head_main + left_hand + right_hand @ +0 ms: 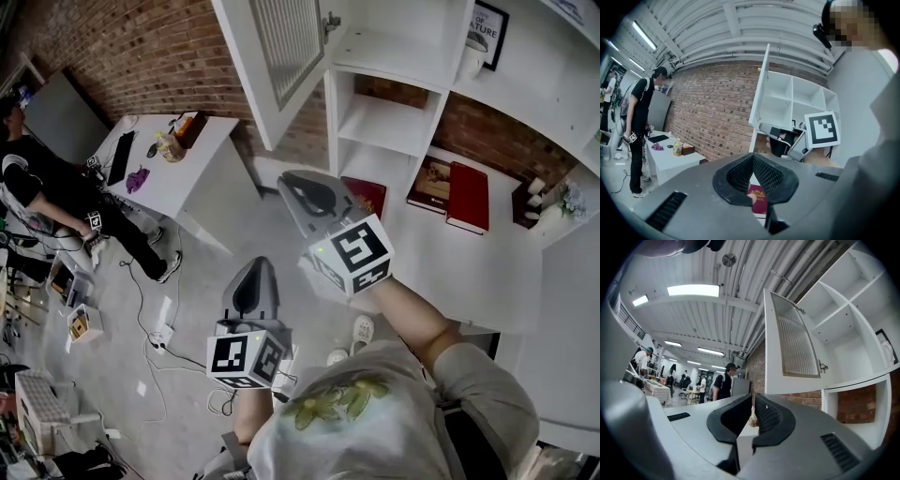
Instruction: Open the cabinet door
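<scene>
The white cabinet door [281,56] with its ribbed glass panel stands swung out from the white shelf cabinet [394,122]. The door [792,343] fills the upper middle of the right gripper view, a small latch on its right edge. My right gripper [286,180] hovers below the door's lower edge and apart from it. Its jaws [753,397] stand almost together with a thin slit and nothing between them. My left gripper [255,264] hangs lower and nearer to me. Its jaw tips [753,157] meet and hold nothing. The door [759,93] also shows edge-on in the left gripper view.
A white table [187,178] with a bottle and a box stands left of the cabinet, and a person [37,187] sits beyond it. Red books [467,195] lie on the low shelf. A mug [473,61] and a framed picture [489,28] stand higher up. Cables trail on the floor.
</scene>
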`<state>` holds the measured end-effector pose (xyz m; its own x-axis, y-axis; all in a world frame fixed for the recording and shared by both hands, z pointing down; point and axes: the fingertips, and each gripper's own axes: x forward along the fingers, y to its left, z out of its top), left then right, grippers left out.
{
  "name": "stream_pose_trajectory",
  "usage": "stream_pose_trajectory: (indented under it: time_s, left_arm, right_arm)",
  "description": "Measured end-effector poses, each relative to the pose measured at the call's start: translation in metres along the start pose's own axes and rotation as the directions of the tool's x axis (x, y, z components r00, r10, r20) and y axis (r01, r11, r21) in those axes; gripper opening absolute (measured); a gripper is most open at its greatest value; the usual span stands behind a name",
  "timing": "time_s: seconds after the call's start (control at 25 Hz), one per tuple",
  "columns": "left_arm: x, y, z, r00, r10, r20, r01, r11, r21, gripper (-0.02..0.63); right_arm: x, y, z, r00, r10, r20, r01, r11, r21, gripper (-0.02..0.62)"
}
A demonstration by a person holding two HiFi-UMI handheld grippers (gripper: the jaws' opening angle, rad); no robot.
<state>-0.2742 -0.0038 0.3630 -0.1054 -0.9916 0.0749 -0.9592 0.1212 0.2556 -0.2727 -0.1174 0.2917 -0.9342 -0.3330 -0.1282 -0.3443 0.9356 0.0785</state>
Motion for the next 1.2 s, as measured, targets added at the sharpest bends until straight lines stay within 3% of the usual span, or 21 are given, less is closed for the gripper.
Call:
stream_pose_trajectory:
  time_s: [0.44, 1.2]
  left_arm:
    - [-0.013, -0.016, -0.006, 0.999, -0.041, 0.004, 0.041, 0.999, -0.004, 0.009]
    - [-0.063, -0.058, -0.032, 0.986, -0.168, 0.0, 0.168, 0.985, -0.032, 0.009]
  right_arm:
    - [-0.05, 0.03, 0.009, 1.0, 0.024, -0.005, -0.024, 0.999, 0.029, 0.029]
    - [-0.124, 0.084, 0.007, 0.999, -0.026, -0.03, 0.026, 1.0, -0.01, 0.028]
